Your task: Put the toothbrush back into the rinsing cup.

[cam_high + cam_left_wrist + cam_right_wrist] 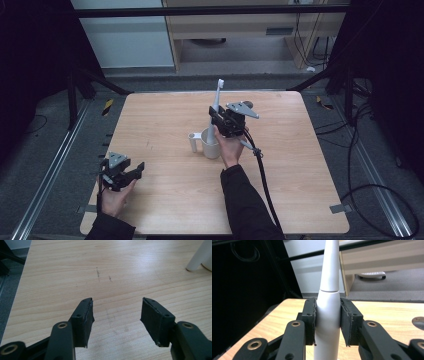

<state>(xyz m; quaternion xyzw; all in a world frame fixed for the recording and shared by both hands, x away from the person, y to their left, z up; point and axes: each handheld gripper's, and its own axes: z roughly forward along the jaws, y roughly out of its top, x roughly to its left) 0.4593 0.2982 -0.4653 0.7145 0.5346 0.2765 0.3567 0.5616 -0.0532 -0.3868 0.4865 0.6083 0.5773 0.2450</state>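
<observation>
High view: at a wooden tabletop, a person's right gripper pinches an electric toothbrush around its white handle and holds it upright over a white mug standing near the middle of the board. The brush head points up and away from the person; the lower end of the handle sits at or just inside the mug's rim, though whether it has touched the bottom cannot be told. The mug's handle sticks out to the left.

In the right gripper view, both black pads press flat against the toothbrush just below the seam where the neck joins the body, a firm, centred hold.

The step in hand appears to be standing the toothbrush in the mug. Done well, it would call for keeping the handle near vertical, lowering it straight through the middle of the opening so it does not nudge the rim and tip the mug, and letting go only once the base rests inside.

The right hand is raised above the mug with the forearm reaching in from the near edge, the gripper roughly level, its cable trailing back. The left gripper rests low near the front left corner, well apart from the mug, its jaws spread with nothing between them, as the left gripper view of its pads confirms.
</observation>
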